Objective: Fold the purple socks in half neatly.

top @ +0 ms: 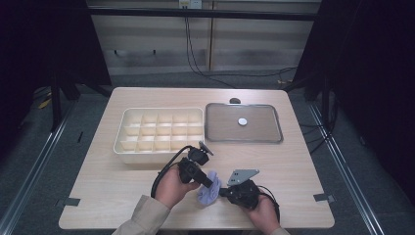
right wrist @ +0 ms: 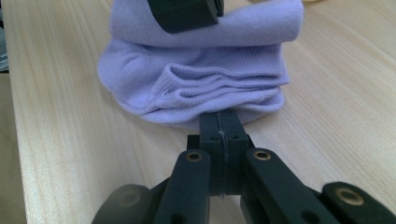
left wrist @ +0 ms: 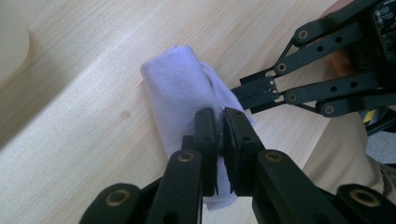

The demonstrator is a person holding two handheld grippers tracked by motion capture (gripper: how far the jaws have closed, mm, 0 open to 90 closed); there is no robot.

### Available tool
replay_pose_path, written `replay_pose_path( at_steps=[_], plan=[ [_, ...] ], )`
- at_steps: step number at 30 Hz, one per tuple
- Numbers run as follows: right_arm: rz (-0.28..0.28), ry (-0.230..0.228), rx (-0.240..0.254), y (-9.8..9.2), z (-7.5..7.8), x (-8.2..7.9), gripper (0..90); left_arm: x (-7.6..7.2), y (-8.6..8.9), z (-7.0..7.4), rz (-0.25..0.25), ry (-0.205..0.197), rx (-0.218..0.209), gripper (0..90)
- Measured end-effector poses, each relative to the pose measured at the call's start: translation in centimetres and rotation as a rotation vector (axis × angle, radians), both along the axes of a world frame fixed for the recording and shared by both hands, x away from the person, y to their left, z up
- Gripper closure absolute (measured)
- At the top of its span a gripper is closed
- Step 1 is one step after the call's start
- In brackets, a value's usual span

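- Lilac knitted cloth, a folded sock [top: 208,192] by the look of it, is lying on the wooden table [top: 293,166], near the table's front edge and well in front of the cream divided box [top: 159,131].
- At the sock's left side, the left gripper [top: 211,184] is pinching a fold of the fabric, its jaws nearly together with the cloth caught between them [left wrist: 219,154].
- At the sock's right side, the right gripper [top: 222,192] is pressing its jaws tight together on the sock's lower edge [right wrist: 224,128]; how much cloth is caught there is hard to make out, as the pads are hiding it.
- Both grippers are meeting over the sock, their tips just beside each other.
- Behind the sock and to its right, well apart from it, a metal tray [top: 274,137] is sitting beside the box, carrying a small white round piece [top: 242,121].
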State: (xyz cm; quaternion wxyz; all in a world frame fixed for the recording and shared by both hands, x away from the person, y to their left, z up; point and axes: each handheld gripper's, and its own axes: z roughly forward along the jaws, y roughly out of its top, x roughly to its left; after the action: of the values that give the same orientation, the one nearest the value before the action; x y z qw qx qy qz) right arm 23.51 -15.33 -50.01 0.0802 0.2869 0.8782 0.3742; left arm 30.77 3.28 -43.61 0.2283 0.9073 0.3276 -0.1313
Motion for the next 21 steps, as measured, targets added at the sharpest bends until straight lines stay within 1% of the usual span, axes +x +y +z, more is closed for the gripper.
replay_pose_path(
  at_steps=[3, 5, 8, 9, 10, 14, 20, 21],
  plan=[
    [0.0, -0.001, -0.003, 0.0, 0.0, 0.0, 89.9, -0.1, -0.2, -0.1, -0.002, -0.001, -0.001, 84.2],
    [0.0, -0.003, -0.002, 0.1, 0.0, 0.0, 89.9, -0.1, -0.3, -0.2, -0.014, 0.001, 0.004, 84.2],
    [0.0, -0.003, -0.002, 0.1, 0.0, 0.0, 89.9, -0.2, -0.5, -0.3, -0.015, -0.001, -0.003, 84.2],
    [0.0, -0.004, -0.002, 0.1, 0.0, 0.0, 89.9, -0.2, -0.6, -0.4, -0.023, 0.003, 0.002, 84.1],
    [0.0, -0.004, -0.002, 0.1, 0.0, 0.0, 89.9, -0.3, -0.7, -0.5, -0.018, 0.001, 0.001, 84.1],
    [0.0, -0.002, 0.003, 0.1, 0.0, 0.0, 89.9, -0.4, -1.0, -0.8, -0.025, 0.003, -0.001, 84.0],
    [0.0, -0.002, -0.004, 0.0, 0.0, 0.0, 89.2, -0.5, -1.4, -1.3, -0.027, 0.005, 0.009, 84.0],
    [-0.007, 0.0, -0.001, -0.1, 0.0, 0.0, 88.5, -0.5, -1.5, -1.4, -0.028, 0.005, 0.006, 84.0]
  ],
)
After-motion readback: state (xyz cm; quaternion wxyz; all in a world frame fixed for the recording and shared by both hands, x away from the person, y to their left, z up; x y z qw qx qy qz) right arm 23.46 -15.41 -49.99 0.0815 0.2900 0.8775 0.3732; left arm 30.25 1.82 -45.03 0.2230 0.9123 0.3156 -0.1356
